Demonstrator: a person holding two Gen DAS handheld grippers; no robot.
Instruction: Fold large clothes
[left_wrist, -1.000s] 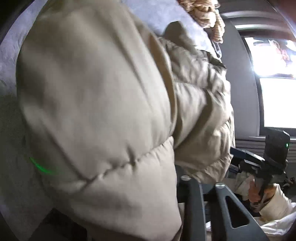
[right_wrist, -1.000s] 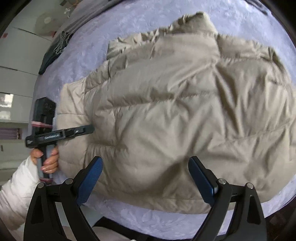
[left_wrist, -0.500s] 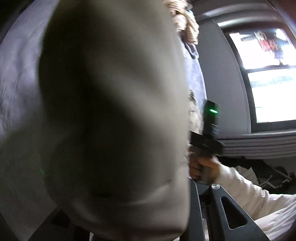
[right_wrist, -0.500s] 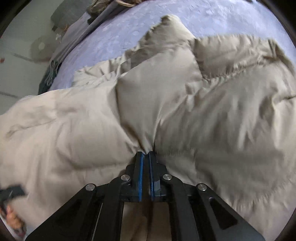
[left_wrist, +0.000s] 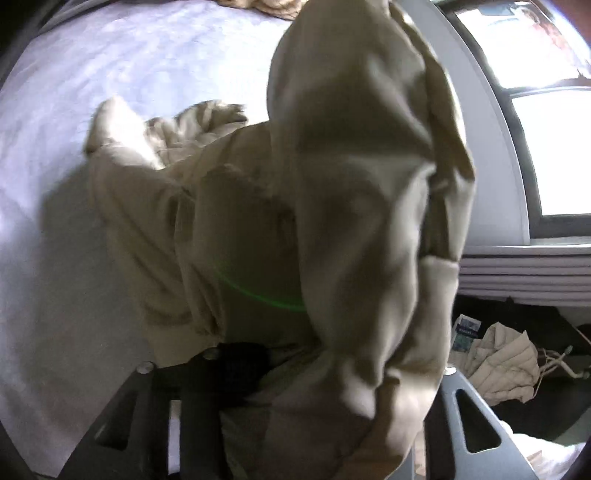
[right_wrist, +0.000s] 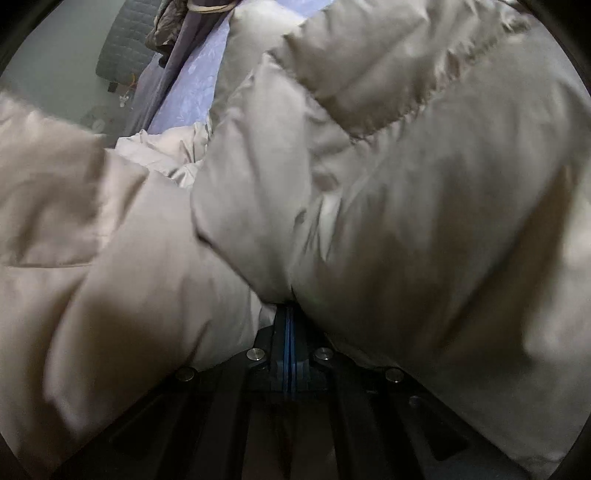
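Right claw (right_wrist: 289, 314) clamped on beige puffer jacket (right_wrist: 406, 206) (over purple bedspread (left_wrist: 110, 74)); left claw's (left_wrist: 295, 398) grip prob. hidden, can't tell.

Window (left_wrist: 554, 147) glare, motion blur, fisheye-dark edges

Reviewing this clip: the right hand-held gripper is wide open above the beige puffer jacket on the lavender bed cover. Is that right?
Not quite. The right hand-held gripper is not open: the right wrist view shows its blue-padded fingers pressed together, pinching a fold of the beige puffer jacket. The lavender bed cover is right.
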